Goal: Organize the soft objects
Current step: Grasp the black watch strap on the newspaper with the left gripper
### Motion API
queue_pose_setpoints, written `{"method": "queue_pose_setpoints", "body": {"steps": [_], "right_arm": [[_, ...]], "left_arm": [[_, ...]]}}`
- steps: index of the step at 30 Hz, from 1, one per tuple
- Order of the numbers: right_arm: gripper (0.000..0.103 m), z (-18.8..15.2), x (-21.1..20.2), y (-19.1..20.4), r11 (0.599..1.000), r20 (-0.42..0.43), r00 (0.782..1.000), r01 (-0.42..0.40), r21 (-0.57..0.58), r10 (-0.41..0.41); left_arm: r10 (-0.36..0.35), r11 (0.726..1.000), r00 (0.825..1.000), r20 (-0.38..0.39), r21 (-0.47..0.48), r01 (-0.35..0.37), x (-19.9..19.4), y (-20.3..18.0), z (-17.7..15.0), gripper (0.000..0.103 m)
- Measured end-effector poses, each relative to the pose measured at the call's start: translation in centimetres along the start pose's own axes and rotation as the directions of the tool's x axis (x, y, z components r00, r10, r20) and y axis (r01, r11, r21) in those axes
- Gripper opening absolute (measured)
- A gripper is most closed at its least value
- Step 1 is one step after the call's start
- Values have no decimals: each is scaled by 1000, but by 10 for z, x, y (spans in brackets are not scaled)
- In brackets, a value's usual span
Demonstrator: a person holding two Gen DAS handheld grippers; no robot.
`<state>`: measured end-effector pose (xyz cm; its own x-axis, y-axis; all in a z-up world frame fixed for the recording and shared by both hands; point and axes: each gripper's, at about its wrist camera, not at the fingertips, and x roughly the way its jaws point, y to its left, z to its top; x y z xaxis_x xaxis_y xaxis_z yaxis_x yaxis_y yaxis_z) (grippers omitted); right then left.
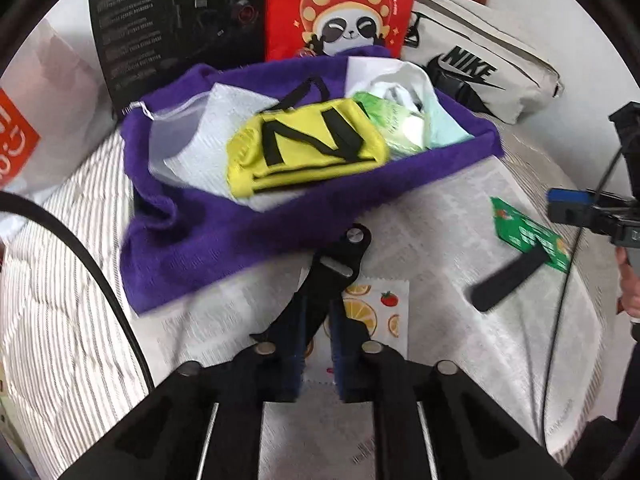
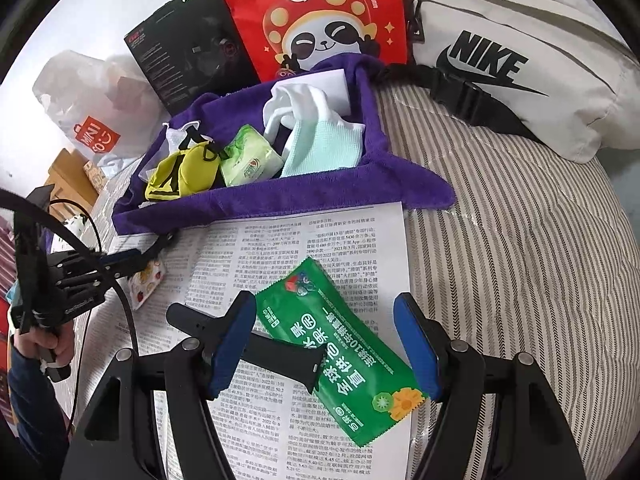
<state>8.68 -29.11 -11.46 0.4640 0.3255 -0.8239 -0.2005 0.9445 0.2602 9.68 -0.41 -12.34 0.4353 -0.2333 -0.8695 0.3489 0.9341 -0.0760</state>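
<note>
green foil snack packet (image 2: 344, 354) | lying diagonally between the right tool's (image 2: 325, 350) wide-standing jaws, nearer than purple cloth tray (image 2: 280, 200) | left tool (image 1: 318, 354) pinching fruit-print paper sachet (image 1: 378, 312)

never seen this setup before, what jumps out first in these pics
The purple towel at the middle, heaped with a yellow pouch, a wipes pack and white socks, catches the eye first. Behind it stands a red panda bag, with a white Nike bag to its right. Nearer, a green packet lies on newspaper between the open right gripper fingers, while the left gripper pinches a fruit-print sachet.
</note>
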Motion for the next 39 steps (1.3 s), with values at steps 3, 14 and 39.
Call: {"method": "queue_pose_setpoints", "body": {"steps": [3, 14, 39], "right_arm": [[71, 0, 0, 0, 1000, 0, 1000, -5, 1, 5], [71, -5, 2, 2, 1000, -17, 1000, 9, -13, -9], [71, -5, 1, 1, 1000, -19, 1000, 16, -17, -16]], "left_arm": [[25, 999, 1000, 1, 35, -25, 0, -5, -3, 11], [7, 998, 1000, 20, 62, -8, 9, -6, 6, 24], [1, 991, 1000, 8, -132, 0, -7, 14, -11, 19]]}}
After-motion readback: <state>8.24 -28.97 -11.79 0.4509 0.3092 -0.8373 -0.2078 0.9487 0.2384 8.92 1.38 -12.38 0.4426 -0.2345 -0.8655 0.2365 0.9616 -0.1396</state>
